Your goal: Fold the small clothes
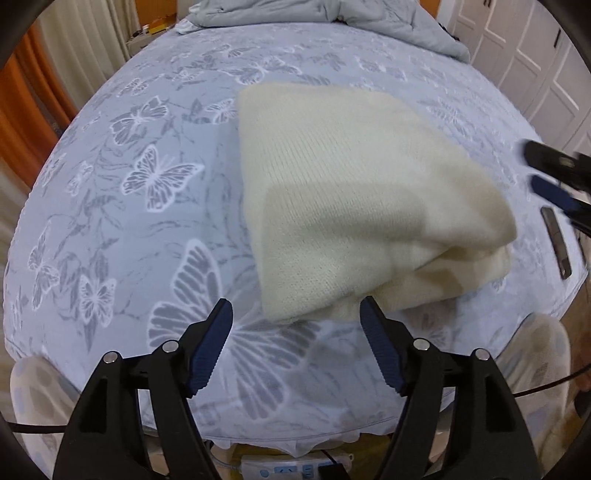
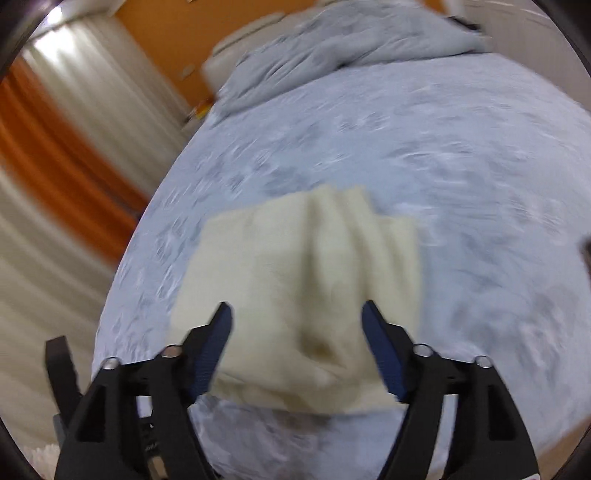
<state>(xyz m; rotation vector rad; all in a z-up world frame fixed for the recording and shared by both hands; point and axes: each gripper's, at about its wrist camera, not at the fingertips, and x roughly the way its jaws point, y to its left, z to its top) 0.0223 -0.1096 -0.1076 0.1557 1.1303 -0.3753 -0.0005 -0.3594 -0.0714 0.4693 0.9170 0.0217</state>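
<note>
1. Left wrist view: the cream knit (image 1: 354,199) is seen lying folded on the butterfly bedspread (image 1: 147,177).
2. The left gripper (image 1: 297,314) and right gripper (image 2: 297,314) are held wide open, empty.
3. The folding looks nearly finished; one more tidy fold may be needed.

My bed (image 1: 122,206) is covered with a pale blue sheet printed with white and grey butterflies. A folded cream knit garment (image 1: 354,199) lies on it near the middle, a rumpled grey quilt (image 1: 332,22) is heaped at the far end, and a slim dark remote-like thing (image 1: 556,247) rests near the right edge.
</note>
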